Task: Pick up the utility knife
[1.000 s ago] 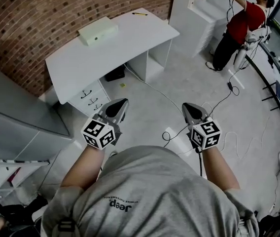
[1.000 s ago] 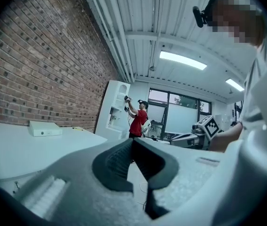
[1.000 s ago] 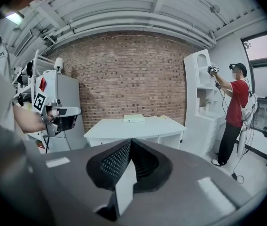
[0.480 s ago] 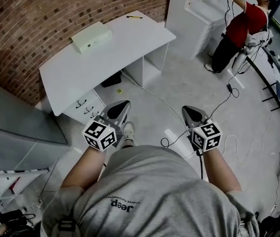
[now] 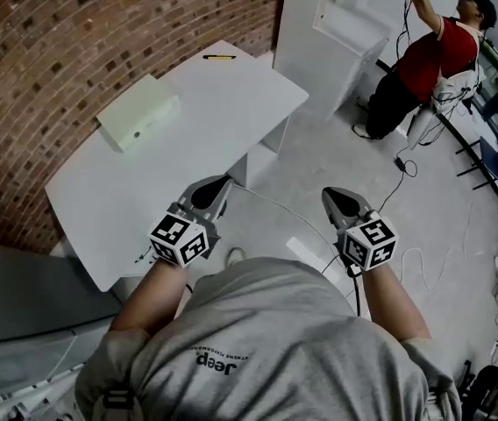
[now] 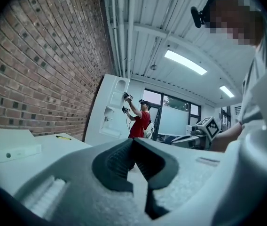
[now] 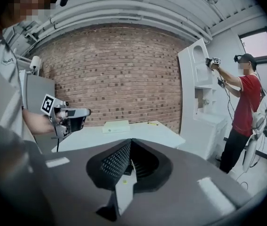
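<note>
Left gripper (image 5: 222,181) and right gripper (image 5: 329,194) jaws are closed, empty. Unless opened first, they may shove the distant utility knife (image 5: 219,57) off the desk (image 5: 117,200).

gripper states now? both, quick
Left gripper: closed, holding nothing.
Right gripper: closed, holding nothing.

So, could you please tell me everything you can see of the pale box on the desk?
The box is a flat, pale greenish-white rectangular block, closed, with a small dark spot on one long side. It lies flat on the white desk near the brick wall, touching nothing else.
</note>
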